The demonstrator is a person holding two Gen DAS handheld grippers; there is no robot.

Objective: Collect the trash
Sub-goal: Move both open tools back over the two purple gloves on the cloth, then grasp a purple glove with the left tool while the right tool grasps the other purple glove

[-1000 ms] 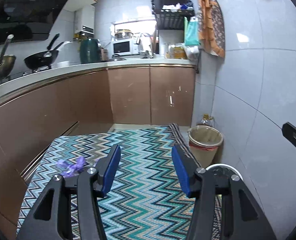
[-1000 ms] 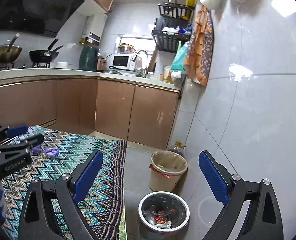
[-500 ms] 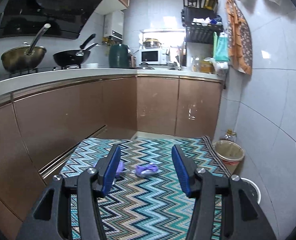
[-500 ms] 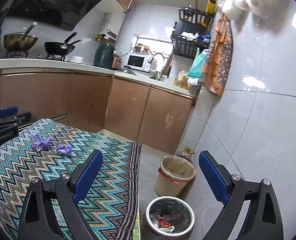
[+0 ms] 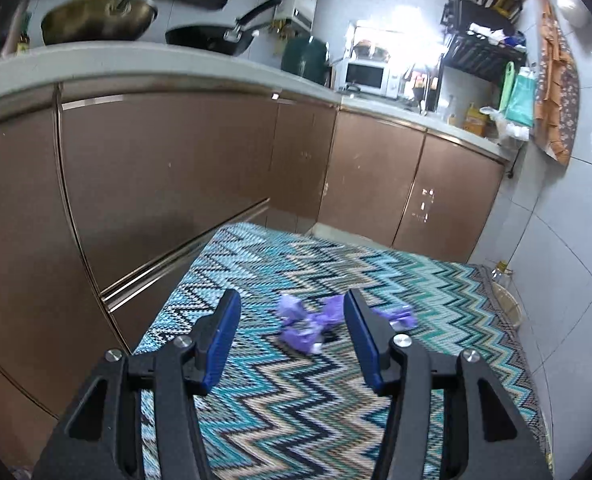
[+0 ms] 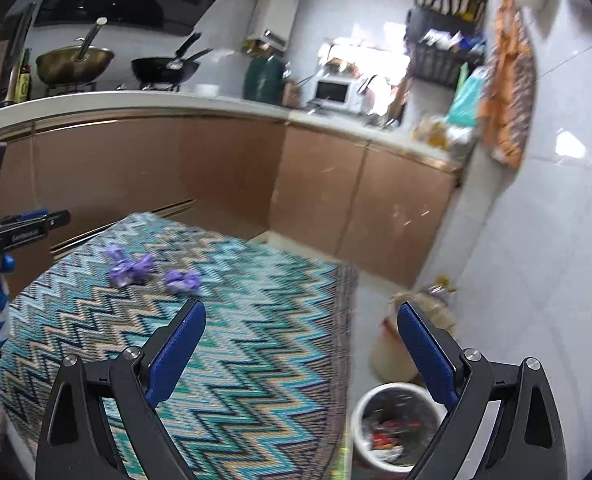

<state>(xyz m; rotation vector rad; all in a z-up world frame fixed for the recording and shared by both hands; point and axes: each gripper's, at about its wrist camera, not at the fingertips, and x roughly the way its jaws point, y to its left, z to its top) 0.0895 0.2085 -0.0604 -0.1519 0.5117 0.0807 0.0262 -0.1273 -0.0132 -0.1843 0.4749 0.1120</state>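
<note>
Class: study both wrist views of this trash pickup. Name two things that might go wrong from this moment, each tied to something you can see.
1. The left gripper is open around one purple wrapper, but a second purple scrap lies just outside its right finger; closing now may miss it or nudge it away.
2. The white bin and the tan bin stand close together, so a released wrapper might land in the wrong bin.

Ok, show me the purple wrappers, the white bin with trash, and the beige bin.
purple wrappers point(image 5: 308, 322), left wrist view, middle of the crumpled clump.
white bin point(image 6: 362, 408), right wrist view, left rim.
beige bin point(image 6: 388, 354), right wrist view, front wall.
</note>
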